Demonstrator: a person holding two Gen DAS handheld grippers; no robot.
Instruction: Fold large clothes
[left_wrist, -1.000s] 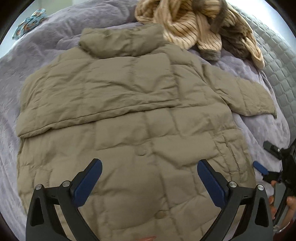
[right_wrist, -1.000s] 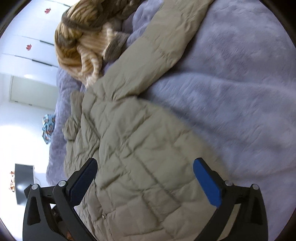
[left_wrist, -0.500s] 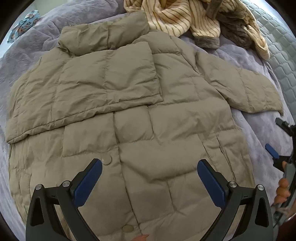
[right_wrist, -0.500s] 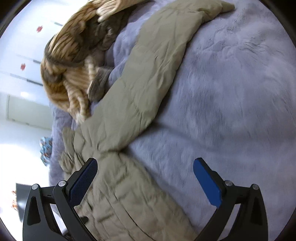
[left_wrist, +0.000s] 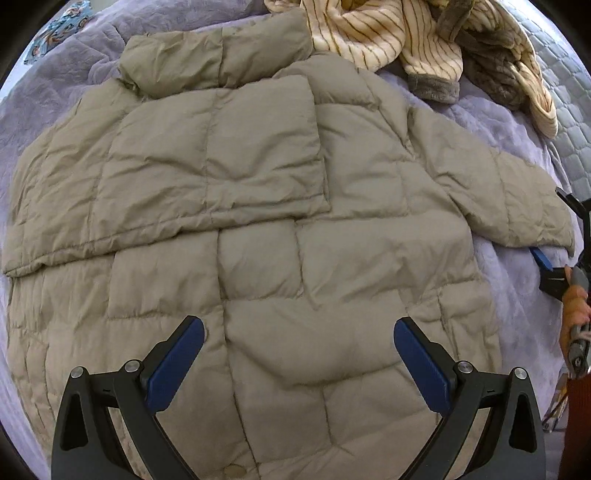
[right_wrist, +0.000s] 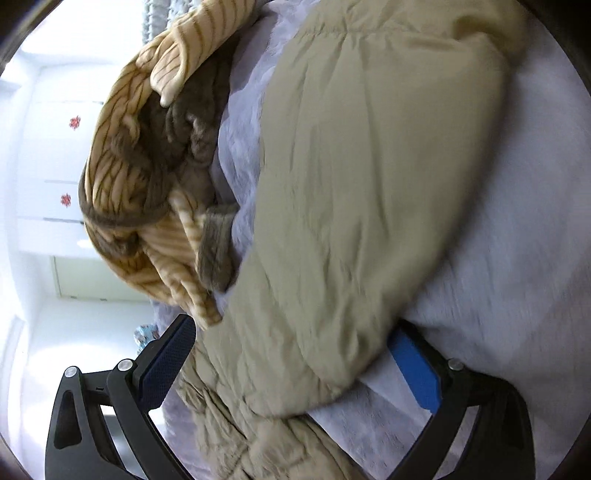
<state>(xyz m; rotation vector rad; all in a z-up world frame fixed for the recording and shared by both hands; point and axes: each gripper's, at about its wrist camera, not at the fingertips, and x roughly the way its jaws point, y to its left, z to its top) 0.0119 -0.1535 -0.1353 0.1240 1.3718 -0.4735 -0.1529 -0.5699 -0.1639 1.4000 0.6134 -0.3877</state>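
A large olive quilted jacket lies flat, front up, on a lilac fleece blanket. One sleeve is folded across its chest; the other sleeve sticks out to the right. My left gripper is open and empty above the jacket's lower half. My right gripper is open, its jaws on either side of that outstretched sleeve. It also shows at the left wrist view's right edge, at the sleeve's cuff.
A heap of cream striped and grey clothes lies beyond the jacket's collar, also in the right wrist view. A patterned blue cloth lies far left. A grey quilted cover shows at the right.
My left gripper has moved forward over the jacket. My right gripper has moved up along the blanket to the outstretched sleeve, which now lies between its open jaws.
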